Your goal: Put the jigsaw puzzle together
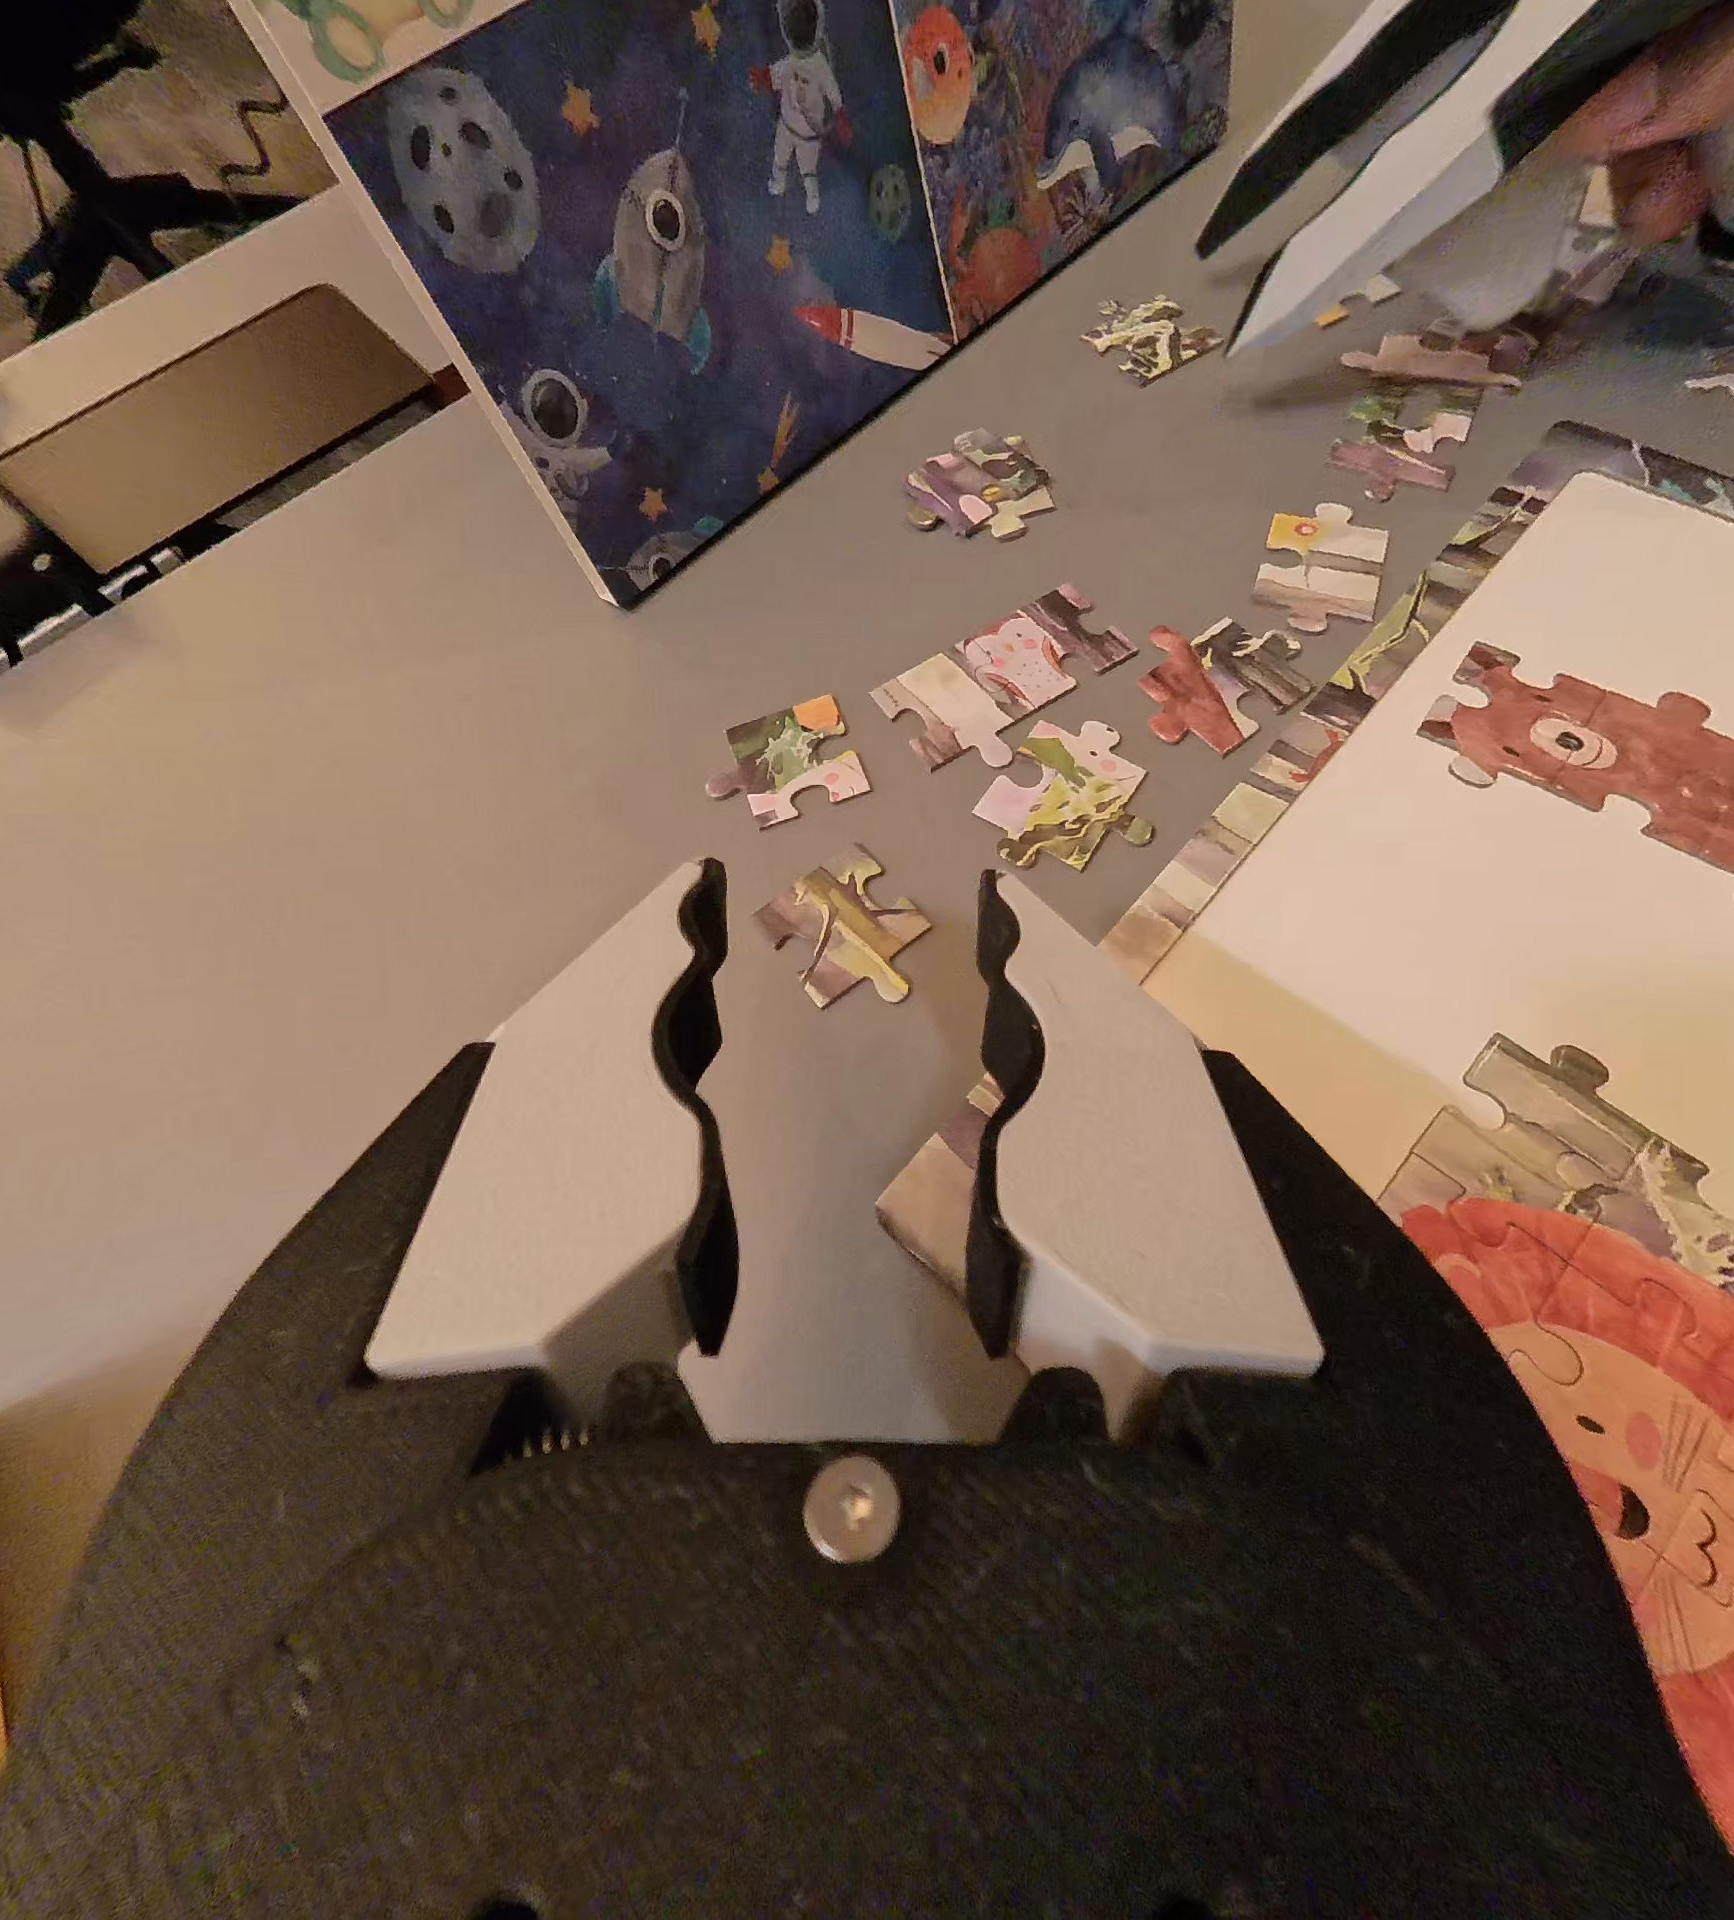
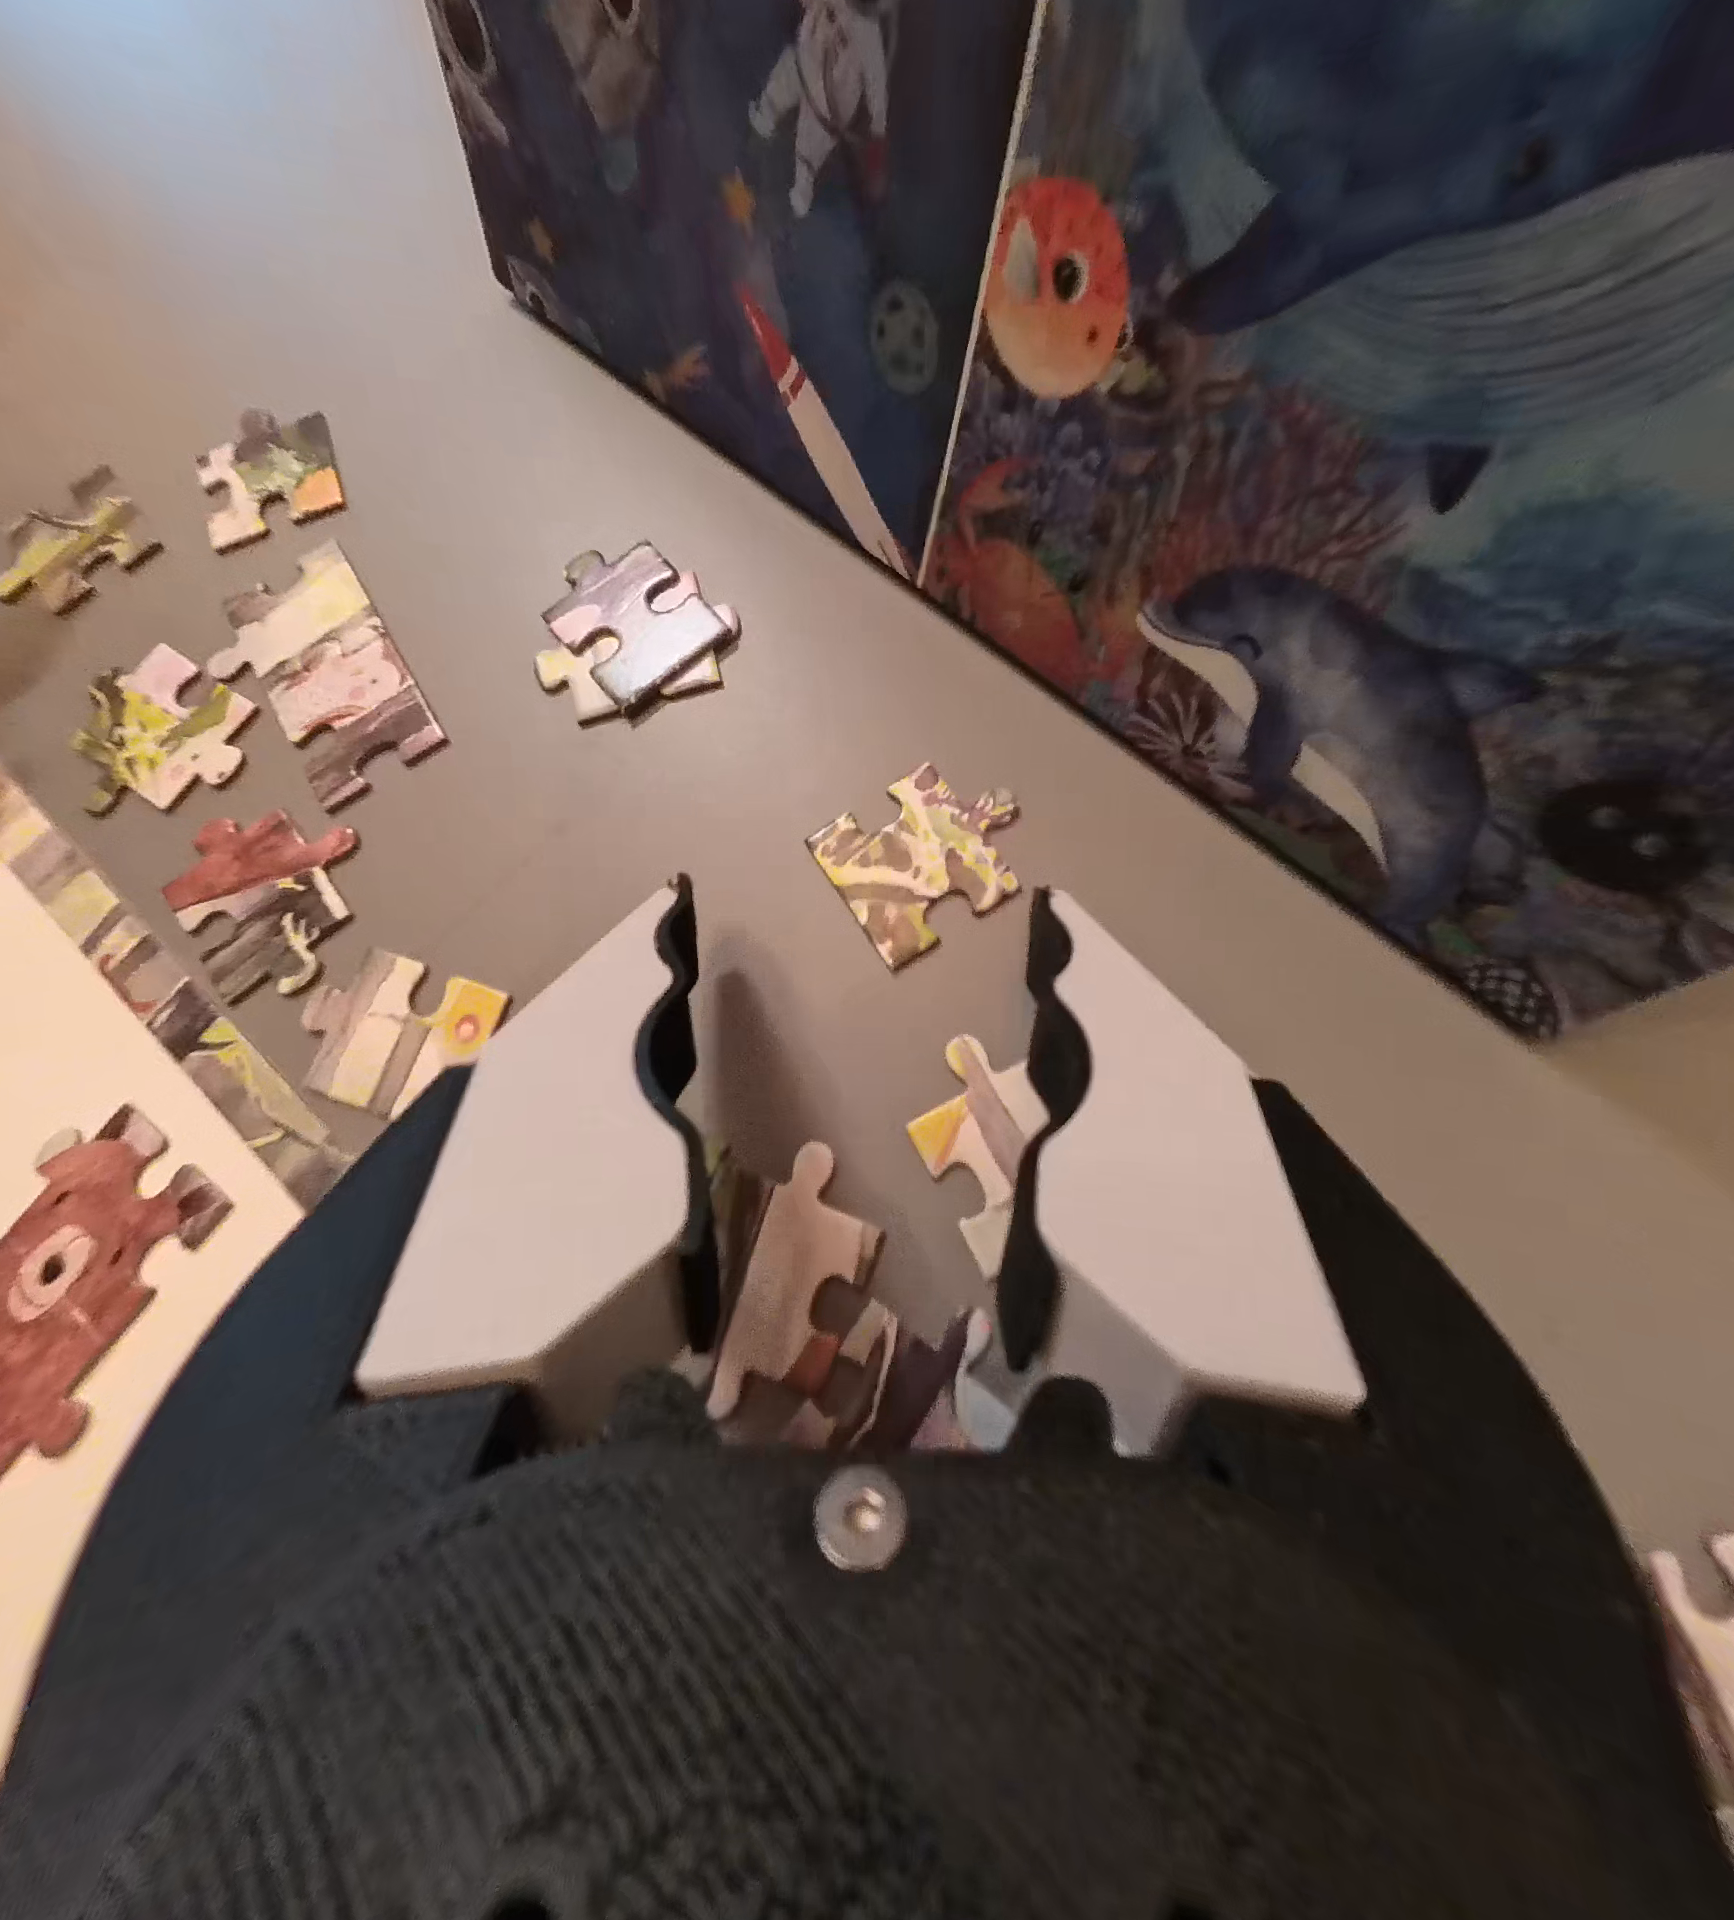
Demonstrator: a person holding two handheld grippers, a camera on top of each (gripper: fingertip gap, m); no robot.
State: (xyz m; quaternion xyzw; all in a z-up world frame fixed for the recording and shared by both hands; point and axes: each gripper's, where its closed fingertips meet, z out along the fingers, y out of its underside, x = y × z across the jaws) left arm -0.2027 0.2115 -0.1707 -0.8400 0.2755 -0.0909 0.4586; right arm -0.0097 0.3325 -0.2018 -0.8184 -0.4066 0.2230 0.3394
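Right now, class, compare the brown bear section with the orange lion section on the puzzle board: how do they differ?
1. The bear section is dark brown; the lion section is orange-red.
2. The bear section sits alone on bare white board; the lion section joins grey-green pieces above it.
3. The bear section lies farther from the left claw; the lion section lies beside it.

Both are joined pieces showing an animal's face.

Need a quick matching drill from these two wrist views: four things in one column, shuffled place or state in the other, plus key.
Things:
1. left gripper
2. bear pieces
3. lion pieces
4. box

Places or states:
A. standing upright on the grey table
B. open, just short of a loose greenish piece
C. joined, near corner of the white board
D. joined, middle of the board

Pairs: 1-B, 2-D, 3-C, 4-A
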